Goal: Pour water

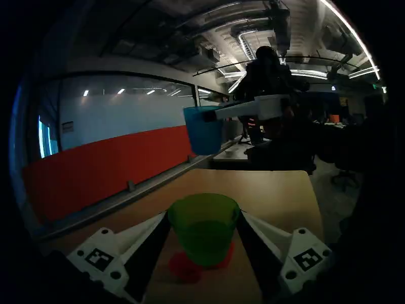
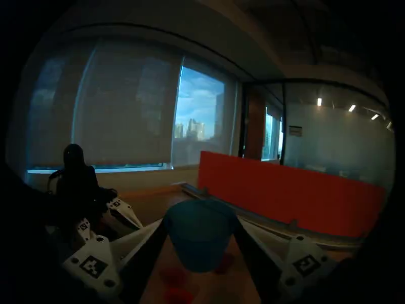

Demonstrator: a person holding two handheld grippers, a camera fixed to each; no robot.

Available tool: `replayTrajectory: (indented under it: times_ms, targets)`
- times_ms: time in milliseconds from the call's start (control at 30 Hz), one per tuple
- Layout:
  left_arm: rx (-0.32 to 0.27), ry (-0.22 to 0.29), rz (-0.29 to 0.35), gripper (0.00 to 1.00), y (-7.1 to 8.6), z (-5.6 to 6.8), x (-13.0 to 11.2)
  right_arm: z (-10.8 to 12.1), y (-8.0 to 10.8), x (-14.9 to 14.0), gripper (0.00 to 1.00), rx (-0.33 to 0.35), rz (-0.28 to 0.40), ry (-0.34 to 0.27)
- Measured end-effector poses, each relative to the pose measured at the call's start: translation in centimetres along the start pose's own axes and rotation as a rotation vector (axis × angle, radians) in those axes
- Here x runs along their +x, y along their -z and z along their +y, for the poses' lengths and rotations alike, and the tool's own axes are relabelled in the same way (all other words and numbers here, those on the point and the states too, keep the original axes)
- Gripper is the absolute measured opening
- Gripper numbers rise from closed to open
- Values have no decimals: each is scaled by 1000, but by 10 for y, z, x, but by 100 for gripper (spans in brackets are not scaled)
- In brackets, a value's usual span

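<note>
A translucent green cup point(image 1: 203, 235) stands upright between my left gripper's point(image 1: 203, 219) two white fingers, which press on its sides just above the wooden table point(image 1: 283, 192). Higher up and farther off hangs a blue cup point(image 1: 202, 130), upright, held by my right gripper point(image 1: 218, 114) with a dark-sleeved person behind it. In the right gripper view the same blue cup point(image 2: 200, 240) sits between my right gripper's point(image 2: 200, 223) fingers, over the table. My left gripper's fingers point(image 2: 120, 212) show at lower left. Whether either cup holds water I cannot tell.
Red patches point(image 1: 185, 266) lie on the tabletop under the green cup, and similar ones point(image 2: 172, 276) show below the blue cup. A red partition point(image 1: 106, 167) runs along the table's far side. A dark figure point(image 2: 76, 185) sits by the window.
</note>
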State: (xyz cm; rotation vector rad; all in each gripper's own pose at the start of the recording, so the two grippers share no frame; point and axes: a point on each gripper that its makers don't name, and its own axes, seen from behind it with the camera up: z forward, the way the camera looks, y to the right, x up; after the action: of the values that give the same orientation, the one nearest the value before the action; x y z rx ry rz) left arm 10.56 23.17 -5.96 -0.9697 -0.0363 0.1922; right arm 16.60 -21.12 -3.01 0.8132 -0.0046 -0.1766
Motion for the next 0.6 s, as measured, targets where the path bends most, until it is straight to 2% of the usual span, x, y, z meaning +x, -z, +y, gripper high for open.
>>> replayTrajectory:
  times_ms: [300, 600]
  targets:
    - [21, 3, -26, 88, 10, -9, -6, 17, 16, -17, 91, -47, -22, 4]
    - [24, -13, -87, 88, 16, -12, -20, 21, 24, -39, 92, -55, -66, 15]
